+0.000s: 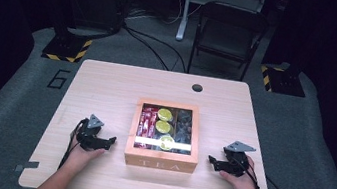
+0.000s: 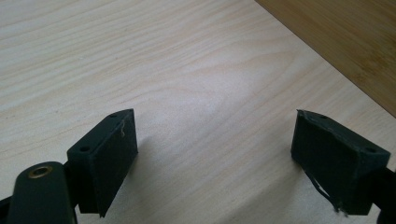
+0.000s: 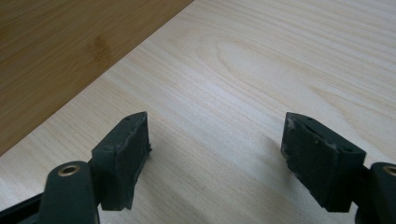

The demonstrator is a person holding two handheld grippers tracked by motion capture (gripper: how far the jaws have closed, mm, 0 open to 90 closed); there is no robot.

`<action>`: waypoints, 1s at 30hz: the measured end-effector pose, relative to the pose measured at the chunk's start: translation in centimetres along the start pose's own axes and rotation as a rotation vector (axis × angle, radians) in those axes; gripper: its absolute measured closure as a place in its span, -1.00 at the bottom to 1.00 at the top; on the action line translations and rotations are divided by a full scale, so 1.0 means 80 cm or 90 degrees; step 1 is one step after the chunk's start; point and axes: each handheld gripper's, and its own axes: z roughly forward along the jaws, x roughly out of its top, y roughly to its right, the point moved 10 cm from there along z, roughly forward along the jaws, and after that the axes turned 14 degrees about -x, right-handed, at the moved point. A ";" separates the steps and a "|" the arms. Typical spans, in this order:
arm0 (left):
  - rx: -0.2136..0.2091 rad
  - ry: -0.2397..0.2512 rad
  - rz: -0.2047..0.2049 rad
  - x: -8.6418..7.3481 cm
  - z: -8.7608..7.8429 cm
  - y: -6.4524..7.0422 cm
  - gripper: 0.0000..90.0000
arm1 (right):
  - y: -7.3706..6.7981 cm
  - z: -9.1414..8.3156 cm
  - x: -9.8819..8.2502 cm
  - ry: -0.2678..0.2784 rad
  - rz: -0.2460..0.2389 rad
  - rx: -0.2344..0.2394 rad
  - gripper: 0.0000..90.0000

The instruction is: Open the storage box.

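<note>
The wooden tea box [image 1: 164, 135] sits at the middle of the table [image 1: 107, 85], nearer the person's edge, with the left gripper [image 1: 110, 141] resting just beside its left wall and the right gripper [image 1: 211, 160] just beside its right wall, neither touching it. Both grippers stand wide open with nothing between their jaws, as the two gripper views show over bare tabletop. The box is likely rigid and moderately heavy for its size, its smooth walls somewhat slippery, and the clear pane in its lid probably fragile, so a hold on the wooden side walls or the lid's front edge would seem safest. It looks square and light brown, lettered TEA on the front, and through the lid show yellow-green round items [image 1: 165, 113], red packets [image 1: 146, 120] and darker contents at the right
</note>
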 end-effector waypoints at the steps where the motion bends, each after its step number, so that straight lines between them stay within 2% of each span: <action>1: 0.001 0.000 0.001 0.000 0.000 0.000 -0.68 | 0.001 0.000 0.000 0.000 -0.005 0.000 -0.49; 15: 0.001 0.000 -0.002 0.000 0.000 0.001 -0.68 | 0.001 0.000 0.000 -0.001 -0.003 -0.001 -0.49; 17: 0.002 0.002 -0.001 -0.001 0.000 0.003 -0.67 | -0.001 -0.001 -0.001 -0.006 0.011 -0.003 -0.48; 21: 0.002 -0.002 -0.004 -0.003 -0.002 0.006 -0.66 | 0.000 0.000 0.000 0.001 0.009 -0.007 -0.48; 26: 0.008 -0.003 -0.008 -0.003 -0.003 0.006 -0.65 | 0.001 -0.001 -0.001 -0.008 0.006 -0.008 -0.45; 28: 0.008 -0.006 -0.014 -0.003 -0.005 0.007 -0.60 | 0.001 -0.003 -0.001 -0.012 0.015 -0.011 -0.39; 30: 0.004 0.000 -0.013 -0.002 -0.006 0.008 -0.45 | 0.003 -0.003 -0.001 -0.008 0.012 -0.012 -0.36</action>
